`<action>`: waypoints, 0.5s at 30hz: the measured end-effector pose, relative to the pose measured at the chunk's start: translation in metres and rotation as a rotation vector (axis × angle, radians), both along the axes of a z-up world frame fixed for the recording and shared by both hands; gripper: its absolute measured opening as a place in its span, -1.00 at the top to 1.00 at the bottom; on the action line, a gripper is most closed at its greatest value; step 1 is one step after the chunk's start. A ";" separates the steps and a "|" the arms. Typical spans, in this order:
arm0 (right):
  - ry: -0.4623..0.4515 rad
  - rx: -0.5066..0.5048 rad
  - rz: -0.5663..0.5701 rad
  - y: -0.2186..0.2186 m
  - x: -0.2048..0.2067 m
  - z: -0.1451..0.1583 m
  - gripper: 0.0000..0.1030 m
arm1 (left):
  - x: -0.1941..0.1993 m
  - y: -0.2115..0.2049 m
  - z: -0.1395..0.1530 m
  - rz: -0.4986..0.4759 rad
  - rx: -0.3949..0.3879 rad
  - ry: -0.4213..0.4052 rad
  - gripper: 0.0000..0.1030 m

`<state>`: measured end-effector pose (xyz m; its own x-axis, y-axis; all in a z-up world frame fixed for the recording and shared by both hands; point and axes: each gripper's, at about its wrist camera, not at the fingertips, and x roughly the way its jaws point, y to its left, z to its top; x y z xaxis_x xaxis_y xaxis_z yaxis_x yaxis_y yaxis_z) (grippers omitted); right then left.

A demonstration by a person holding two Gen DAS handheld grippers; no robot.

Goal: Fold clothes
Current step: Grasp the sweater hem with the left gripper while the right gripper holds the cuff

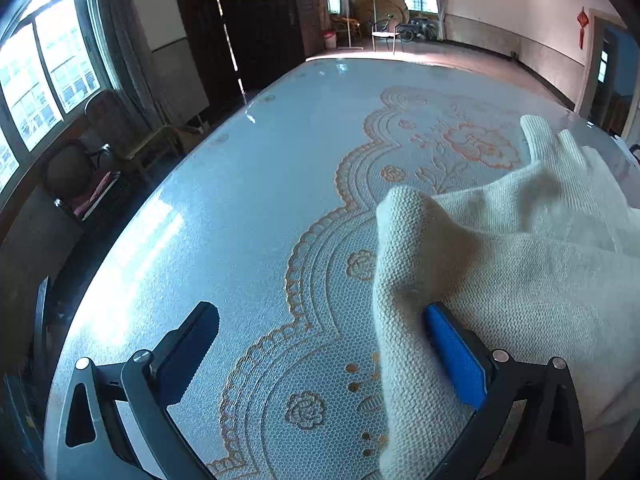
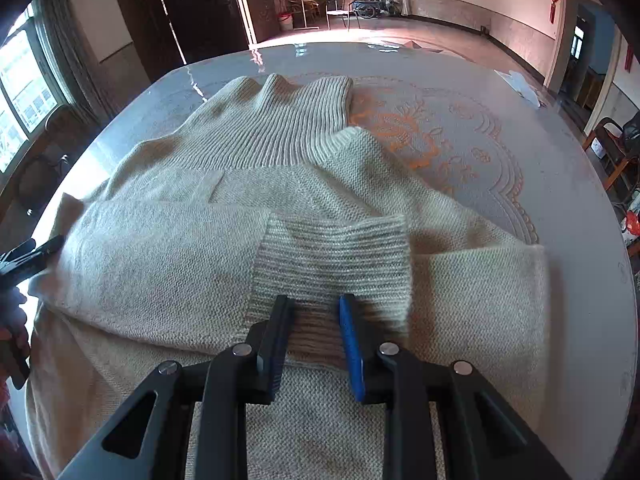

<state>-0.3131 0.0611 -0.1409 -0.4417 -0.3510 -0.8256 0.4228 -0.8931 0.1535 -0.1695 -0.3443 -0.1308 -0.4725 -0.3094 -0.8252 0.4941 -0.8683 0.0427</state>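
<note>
Cream knitted wool covers most of the near tabletop (image 2: pixel 560 128): a turtleneck sweater (image 2: pixel 168 256) lies flat, its ribbed collar (image 2: pixel 280 120) pointing away towards the far edge, one sleeve folded across the body so that its ribbed cuff (image 2: pixel 332 256) rests in the middle. The tabletop wears a pale lace-patterned cover with orange flowers (image 1: pixel 476 140). The right gripper (image 2: pixel 314 322) hovers just over that cuff, its fingers parted by a narrow gap with nothing pinched between them. The left gripper (image 1: pixel 320 320) sits at the sweater's left edge, fingers spread wide; a fold of knit (image 1: pixel 404 240) drapes against its blue-padded right finger (image 1: pixel 452 352), ungripped.
</note>
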 end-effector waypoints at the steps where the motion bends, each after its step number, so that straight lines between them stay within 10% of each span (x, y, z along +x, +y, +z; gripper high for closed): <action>1: -0.013 -0.039 -0.032 0.009 0.000 0.003 0.52 | 0.008 -0.003 0.002 0.012 0.029 0.017 -1.00; 9: -0.052 -0.184 -0.162 0.077 0.034 0.024 0.51 | 0.077 -0.004 0.006 0.099 0.134 0.122 -1.00; 15: -0.173 -0.244 -0.085 0.062 -0.003 0.028 0.50 | 0.036 0.003 0.019 0.084 0.222 0.142 -1.00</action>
<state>-0.3165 0.1231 -0.1125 -0.3383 -0.5159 -0.7870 0.2968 -0.8521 0.4311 -0.1338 -0.3414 -0.1113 -0.5684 -0.1716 -0.8047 0.5525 -0.8043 -0.2187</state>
